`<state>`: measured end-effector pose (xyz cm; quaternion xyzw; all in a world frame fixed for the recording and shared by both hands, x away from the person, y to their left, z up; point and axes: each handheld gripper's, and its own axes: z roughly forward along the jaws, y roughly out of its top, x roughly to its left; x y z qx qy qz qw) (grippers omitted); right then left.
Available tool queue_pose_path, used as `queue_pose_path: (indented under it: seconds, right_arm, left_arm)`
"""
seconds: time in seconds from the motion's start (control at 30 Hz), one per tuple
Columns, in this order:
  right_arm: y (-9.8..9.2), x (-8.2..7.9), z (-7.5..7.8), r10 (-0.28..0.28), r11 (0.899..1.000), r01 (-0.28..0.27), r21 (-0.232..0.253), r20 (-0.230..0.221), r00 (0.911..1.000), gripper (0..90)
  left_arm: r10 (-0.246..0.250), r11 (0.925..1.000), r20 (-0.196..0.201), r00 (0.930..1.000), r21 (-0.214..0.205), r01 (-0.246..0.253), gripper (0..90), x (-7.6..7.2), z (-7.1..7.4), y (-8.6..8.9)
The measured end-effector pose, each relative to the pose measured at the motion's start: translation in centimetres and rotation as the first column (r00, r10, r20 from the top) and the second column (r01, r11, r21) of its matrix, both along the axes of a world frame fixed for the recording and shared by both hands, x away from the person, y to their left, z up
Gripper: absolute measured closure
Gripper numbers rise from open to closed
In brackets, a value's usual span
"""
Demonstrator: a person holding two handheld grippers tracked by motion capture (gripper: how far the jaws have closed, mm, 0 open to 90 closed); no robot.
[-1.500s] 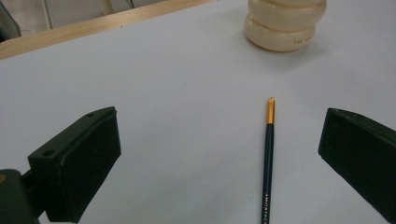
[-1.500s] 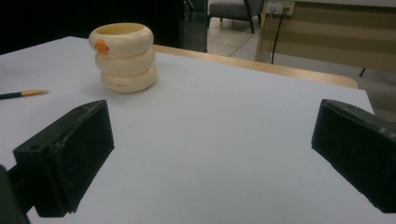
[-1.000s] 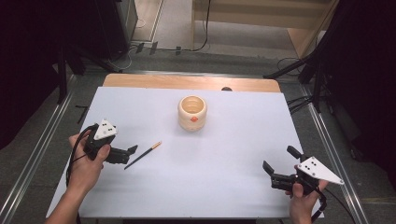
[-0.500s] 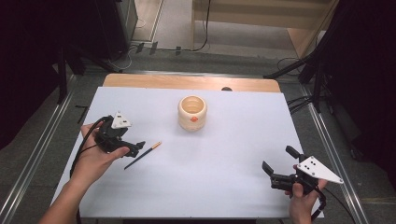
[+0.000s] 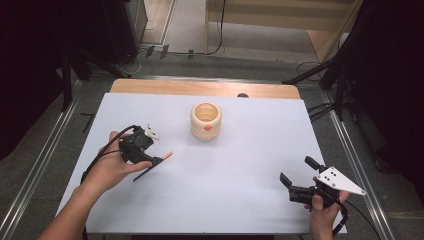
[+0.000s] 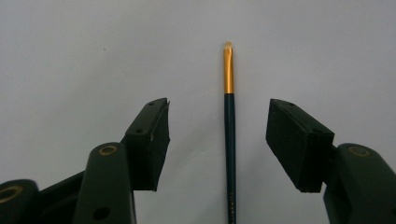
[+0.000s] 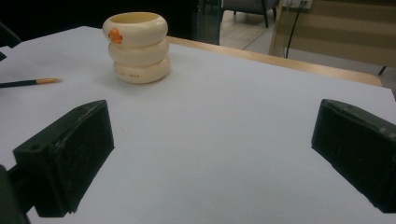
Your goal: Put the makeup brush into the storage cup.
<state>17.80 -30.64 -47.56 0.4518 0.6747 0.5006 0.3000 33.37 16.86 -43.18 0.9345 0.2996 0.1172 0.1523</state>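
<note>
A thin dark brush [image 5: 156,164] with a gold ferrule lies on the white sheet [image 5: 240,165] at the left. My left gripper [image 5: 147,160] sits over its handle. In the left gripper view the brush [image 6: 229,140] runs between the two pads of the left gripper [image 6: 219,112]; the jaws have just been closing, with a gap still on both sides of the brush. A cream ringed cup [image 5: 205,120] with an orange mark stands at the back centre. My right gripper [image 5: 297,171] rests open near the front right, nothing between its pads [image 7: 70,154]. From there the cup [image 7: 137,46] and brush [image 7: 28,82] lie far off.
A wooden table edge [image 5: 200,87] runs behind the sheet. Metal rails [image 5: 40,170] flank the table on both sides. Cables trail from both grippers, and dark stands rise at the back corners.
My left hand has slid right along the sheet to the brush, and its jaws have narrowed around the handle. The right gripper, cup and brush have stayed put.
</note>
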Motion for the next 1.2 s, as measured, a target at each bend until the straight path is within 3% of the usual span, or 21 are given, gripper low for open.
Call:
queue_pose_path:
  seconds: [0.03, 0.17, 0.3, 0.4, 0.47, 0.57, 0.83, 1.0, 1.2]
  right_arm:
    - [0.0, 0.0, 0.0, 0.000, 1.000, 0.000, -0.002, -0.004, 1.0000, 0.0]
    - [0.1, 0.0, -0.1, 0.002, 1.000, -0.002, -0.002, -0.006, 1.0000, 0.0]
    - [0.1, 0.1, -0.1, 0.001, 1.000, -0.001, -0.004, -0.013, 0.9999, 0.0]
    - [0.1, 0.2, -0.2, -0.002, 1.000, 0.001, -0.004, -0.018, 0.9998, 0.0]
    - [0.1, 0.2, -0.2, -0.001, 1.000, 0.001, -0.004, -0.021, 0.9998, 0.0]
    - [0.2, 0.2, -0.2, -0.002, 1.000, 0.002, -0.005, -0.024, 0.9997, 0.0]
    - [0.2, 0.3, -0.3, 0.002, 1.000, -0.002, -0.007, -0.026, 0.9996, 0.0]
    - [0.2, 0.3, -0.4, 0.005, 1.000, -0.006, -0.009, -0.032, 0.9995, 0.0]
    - [0.2, 0.4, -0.4, 0.005, 1.000, -0.005, -0.011, -0.035, 0.9994, 0.0]
  left_arm:
    - [0.002, 1.0000, -0.009, 1.0000, 0.010, -0.002, 47.5, 0.1, -0.2, -0.1]
    - [0.015, 0.9994, -0.068, 0.9976, 0.033, -0.013, 54.2, 0.8, -0.8, -0.5]
    - [0.029, 0.9985, -0.126, 0.9916, 0.049, -0.023, 66.2, 1.4, -1.2, -0.9]
    - [0.016, 0.9990, -0.183, 0.9830, 0.044, -0.008, 71.6, 1.7, -1.4, -1.0]
    - [0.012, 0.9989, -0.197, 0.9803, 0.046, -0.003, 74.1, 1.9, -1.5, -1.0]
    - [0.030, 0.9985, -0.242, 0.9699, 0.051, -0.018, 75.9, 2.3, -1.7, -1.1]
    - [0.022, 0.9953, -0.270, 0.9626, 0.097, 0.004, 78.6, 3.0, -2.6, -1.7]
    - [0.011, 0.9925, -0.301, 0.9535, 0.120, 0.026, 80.4, 3.0, -3.2, -2.0]
    - [0.014, 0.9894, -0.303, 0.9529, 0.142, 0.031, 83.6, 3.1, -3.4, -2.3]
